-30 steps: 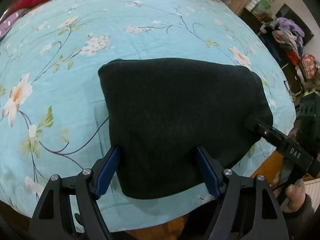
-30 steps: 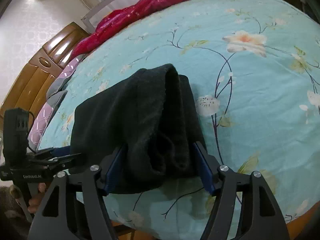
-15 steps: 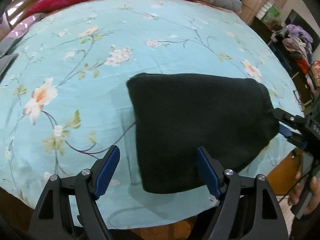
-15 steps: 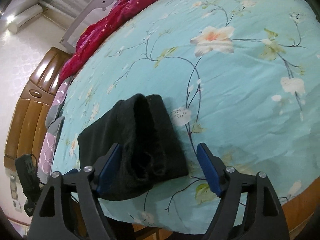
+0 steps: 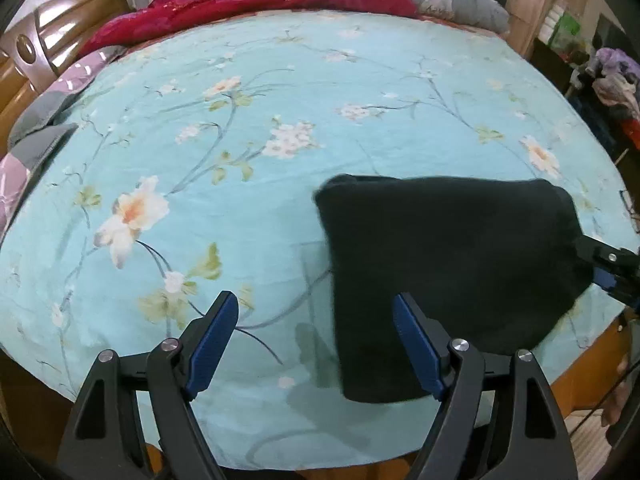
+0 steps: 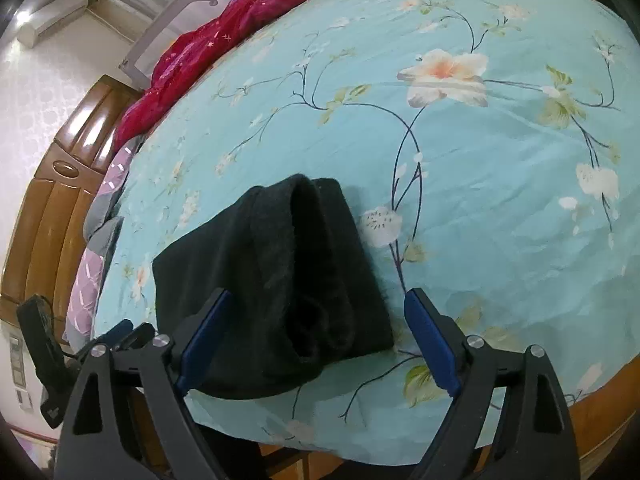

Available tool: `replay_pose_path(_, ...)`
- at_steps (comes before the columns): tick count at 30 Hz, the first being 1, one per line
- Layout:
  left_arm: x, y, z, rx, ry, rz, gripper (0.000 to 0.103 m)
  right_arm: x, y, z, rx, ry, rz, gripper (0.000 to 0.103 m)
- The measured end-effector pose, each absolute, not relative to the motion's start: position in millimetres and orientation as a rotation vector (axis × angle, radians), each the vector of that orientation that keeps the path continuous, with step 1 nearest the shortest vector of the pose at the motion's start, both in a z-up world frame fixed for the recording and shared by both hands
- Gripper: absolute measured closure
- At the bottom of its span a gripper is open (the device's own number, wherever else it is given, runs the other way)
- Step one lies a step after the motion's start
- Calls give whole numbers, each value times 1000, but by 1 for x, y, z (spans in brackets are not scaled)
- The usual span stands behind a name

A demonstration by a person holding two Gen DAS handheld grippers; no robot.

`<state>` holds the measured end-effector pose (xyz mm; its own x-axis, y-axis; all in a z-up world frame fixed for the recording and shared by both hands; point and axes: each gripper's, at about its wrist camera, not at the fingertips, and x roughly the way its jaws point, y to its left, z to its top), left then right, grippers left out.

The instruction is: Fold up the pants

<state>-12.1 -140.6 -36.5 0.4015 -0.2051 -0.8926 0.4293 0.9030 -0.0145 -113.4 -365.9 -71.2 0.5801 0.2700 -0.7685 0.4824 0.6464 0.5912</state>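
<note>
Black fleecy pants (image 5: 448, 264) folded into thick rounded bundle on floral teal bedsheet (image 5: 240, 120). L gripper (image 5: 316, 336) and R gripper (image 6: 316, 340) both spread wide, holding nothing.

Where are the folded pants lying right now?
The folded black pants lie on the floral sheet near the bed's front edge, right of the left gripper.

Floral bed (image 5: 280, 80) carries folded black pants (image 5: 452, 256).

Black pants (image 5: 448, 256) on turquoise floral bedsheet (image 5: 240, 92).
</note>
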Motion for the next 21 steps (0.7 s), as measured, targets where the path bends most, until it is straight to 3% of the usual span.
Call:
replay_pose_path(11, 34, -135, -67, -16, 1292, -453, 23, -86, -362, -71, 817, 917, -60, 15)
replay_pose_path(12, 38, -141, -71, -56, 1322, -493, 24, -84, -360, -72, 814, 904, -49, 21)
replay_pose_path(13, 40, -145, -72, -80, 1348, -520, 35, -81, -357, -73, 797, 888, -28, 45)
replay_pose_path(14, 42, -152, -73, -108, 1382, -558, 60, -74, -351, -73, 745, 903, -12, 48)
replay_pose_path(16, 41, -164, -61, -124, 1414, -590, 62, -66, -345, -66, 676, 917, 16, 67)
replay_pose_path(18, 38, -168, -52, -126, 1383, -617, 57, -68, -349, -41, 629, 858, 37, 79)
replay_pose_path(21, 42, -174, -66, -114, 1388, -564, 53, -65, -364, -34, 577, 853, 16, 81)
